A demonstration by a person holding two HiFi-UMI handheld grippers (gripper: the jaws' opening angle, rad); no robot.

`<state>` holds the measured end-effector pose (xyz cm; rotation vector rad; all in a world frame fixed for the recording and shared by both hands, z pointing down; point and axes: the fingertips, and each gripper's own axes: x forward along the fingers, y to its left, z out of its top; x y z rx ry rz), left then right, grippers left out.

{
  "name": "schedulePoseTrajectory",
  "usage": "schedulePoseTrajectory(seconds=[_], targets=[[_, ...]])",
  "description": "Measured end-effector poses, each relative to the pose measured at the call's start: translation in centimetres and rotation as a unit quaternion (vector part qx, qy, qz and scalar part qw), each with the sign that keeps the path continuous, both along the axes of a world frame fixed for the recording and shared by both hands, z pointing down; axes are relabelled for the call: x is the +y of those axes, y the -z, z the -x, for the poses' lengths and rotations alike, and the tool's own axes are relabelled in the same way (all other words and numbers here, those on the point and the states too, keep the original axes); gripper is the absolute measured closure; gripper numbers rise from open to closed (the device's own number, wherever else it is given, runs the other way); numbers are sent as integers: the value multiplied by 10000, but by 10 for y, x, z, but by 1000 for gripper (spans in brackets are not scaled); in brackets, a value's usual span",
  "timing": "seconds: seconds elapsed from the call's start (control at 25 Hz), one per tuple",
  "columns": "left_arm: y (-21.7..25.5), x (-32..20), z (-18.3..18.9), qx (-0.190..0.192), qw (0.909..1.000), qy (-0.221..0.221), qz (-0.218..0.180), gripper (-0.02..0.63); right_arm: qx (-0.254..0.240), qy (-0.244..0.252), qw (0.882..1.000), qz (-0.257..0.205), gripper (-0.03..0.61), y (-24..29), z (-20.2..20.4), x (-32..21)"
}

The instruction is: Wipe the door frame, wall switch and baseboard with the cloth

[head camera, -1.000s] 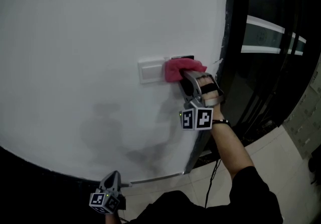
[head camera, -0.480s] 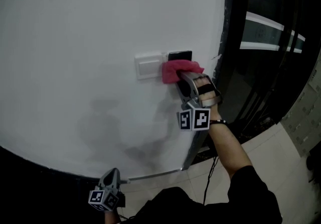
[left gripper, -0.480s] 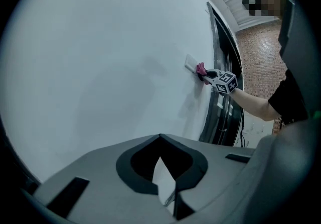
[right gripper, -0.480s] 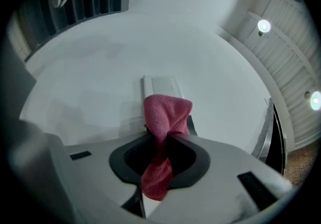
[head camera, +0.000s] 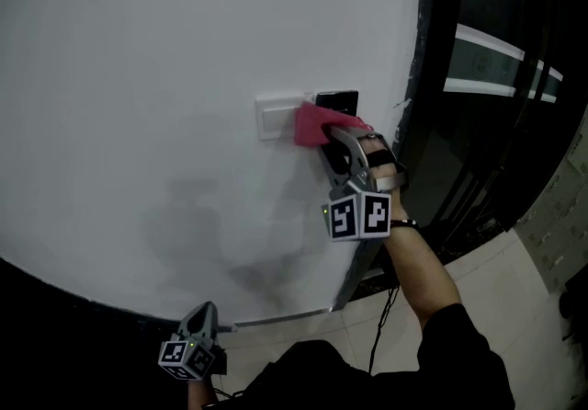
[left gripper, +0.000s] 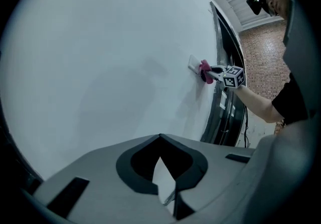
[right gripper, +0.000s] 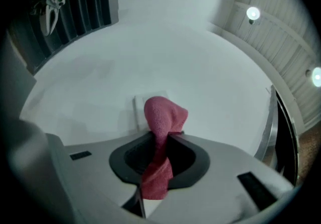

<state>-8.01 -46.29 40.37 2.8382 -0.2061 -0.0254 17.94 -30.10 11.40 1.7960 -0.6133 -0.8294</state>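
Over on the left, the left gripper hangs low, well apart from the action, jaws pressed together on nothing, with only bare wall ahead of it. Moving right, the white wall switch sits just past the tips of the right gripper, a dark panel beside it. The right gripper is pinching the pink cloth, whose bunched head pokes out in front of the tips and lies against the switch plate's near edge.

The cloth's long axis runs straight along the gripper: the tail is twisted back between the jaws and the wad points forward at the wall. To the gripper's right stands the dark door frame.

My read is that the switch wipe is under way. Nothing shows whether the frame is done, and the baseboard, far below the gripper, likely remains.
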Motion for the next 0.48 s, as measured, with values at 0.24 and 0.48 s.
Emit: schedulePoseTrajectory(seconds=[0.24,0.48], targets=[[6,-9,11,170,9997,179,-30,614,752,177,9969,-167,509,70,38,-40],[0,-11,25,151,9995,288,55,614,763,-182,9968,132,509,64,25,-72]])
